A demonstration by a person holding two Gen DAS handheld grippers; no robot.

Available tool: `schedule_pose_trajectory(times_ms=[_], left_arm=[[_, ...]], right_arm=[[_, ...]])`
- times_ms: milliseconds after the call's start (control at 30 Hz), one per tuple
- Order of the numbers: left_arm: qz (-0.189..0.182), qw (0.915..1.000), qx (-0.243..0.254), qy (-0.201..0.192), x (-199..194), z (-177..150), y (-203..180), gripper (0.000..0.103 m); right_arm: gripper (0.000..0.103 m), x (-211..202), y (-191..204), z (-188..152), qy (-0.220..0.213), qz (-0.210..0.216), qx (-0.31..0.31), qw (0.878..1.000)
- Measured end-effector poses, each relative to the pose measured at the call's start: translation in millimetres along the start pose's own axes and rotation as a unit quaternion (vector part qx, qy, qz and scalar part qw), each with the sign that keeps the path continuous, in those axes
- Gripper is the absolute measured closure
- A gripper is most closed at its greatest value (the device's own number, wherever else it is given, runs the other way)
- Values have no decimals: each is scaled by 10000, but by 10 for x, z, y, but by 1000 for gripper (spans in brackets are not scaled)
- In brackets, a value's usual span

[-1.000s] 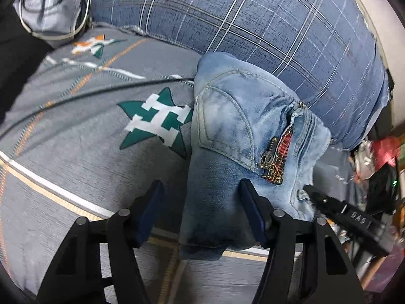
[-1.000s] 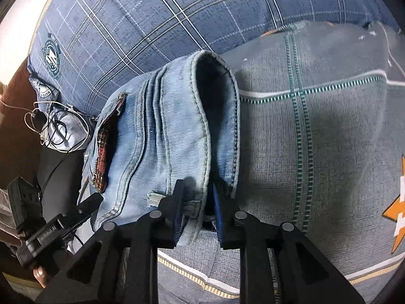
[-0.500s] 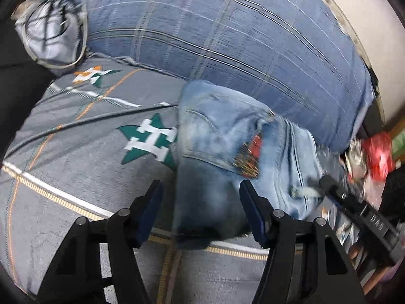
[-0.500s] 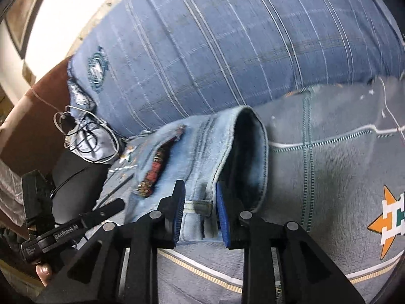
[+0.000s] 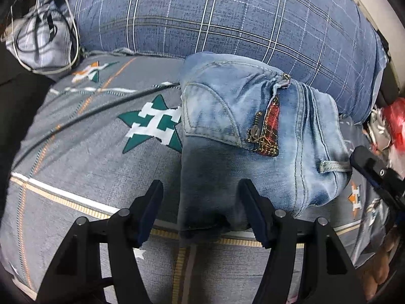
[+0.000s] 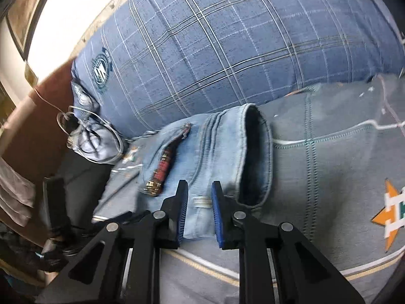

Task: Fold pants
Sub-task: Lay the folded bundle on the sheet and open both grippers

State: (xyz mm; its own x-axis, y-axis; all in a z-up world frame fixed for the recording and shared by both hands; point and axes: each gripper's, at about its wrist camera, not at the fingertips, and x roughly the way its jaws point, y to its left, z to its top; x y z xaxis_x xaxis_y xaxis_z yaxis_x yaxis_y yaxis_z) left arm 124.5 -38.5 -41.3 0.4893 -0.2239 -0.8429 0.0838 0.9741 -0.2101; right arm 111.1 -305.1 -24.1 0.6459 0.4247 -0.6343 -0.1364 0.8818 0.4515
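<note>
The light blue jeans point(image 5: 240, 126) lie folded into a compact bundle on the grey bedspread point(image 5: 76, 164), against a blue plaid pillow point(image 5: 227, 17). A back pocket and a red zip patch point(image 5: 270, 126) face up. My left gripper point(image 5: 201, 211) is open, its fingers on either side of the bundle's near edge, holding nothing. In the right wrist view the jeans point(image 6: 210, 152) show their open waistband. My right gripper point(image 6: 200, 211) has its jaws apart just above the belt-loop end and grips nothing.
A small grey bag with coiled cables point(image 5: 38, 30) lies at the bed's far left, and a black cable point(image 5: 88, 116) runs across the bedspread. The other gripper's black tip point(image 5: 374, 169) shows at right. Clutter point(image 5: 389, 126) lies beyond the bed edge.
My right gripper has opened, let go of the jeans' waistband edge and pulled back. The jeans have settled flat. My left gripper stays open.
</note>
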Motion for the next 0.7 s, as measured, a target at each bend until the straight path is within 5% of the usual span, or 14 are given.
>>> schedule_pose_trajectory(times_ms=[67, 167, 233, 433, 500, 567, 633, 700], left_arm=[[43, 10000, 39, -15, 3, 2, -12, 38], [33, 10000, 33, 88, 62, 6, 11, 36], [59, 9999, 3, 90, 76, -2, 16, 35], [127, 9999, 22, -39, 42, -4, 1, 34], [-15, 9998, -129, -174, -64, -30, 46, 34], [-96, 9986, -261, -455, -245, -104, 86, 34], [56, 9969, -199, -760, -403, -201, 79, 29], [349, 9933, -29, -1101, -551, -331, 25, 26]], right_arm=[[85, 72, 14, -3, 233, 86, -75, 9997], [91, 509, -72, -161, 1288, -606, -184, 9896], [91, 647, -124, -219, 1604, -571, -101, 9853], [85, 577, -105, -206, 1477, -475, -206, 9877], [74, 456, -113, -213, 1248, -231, -103, 9919], [48, 304, -137, -218, 963, 82, 28, 9953], [33, 101, -118, -287, 631, 264, 100, 9976], [33, -76, -79, -413, 397, 196, 25, 9990]])
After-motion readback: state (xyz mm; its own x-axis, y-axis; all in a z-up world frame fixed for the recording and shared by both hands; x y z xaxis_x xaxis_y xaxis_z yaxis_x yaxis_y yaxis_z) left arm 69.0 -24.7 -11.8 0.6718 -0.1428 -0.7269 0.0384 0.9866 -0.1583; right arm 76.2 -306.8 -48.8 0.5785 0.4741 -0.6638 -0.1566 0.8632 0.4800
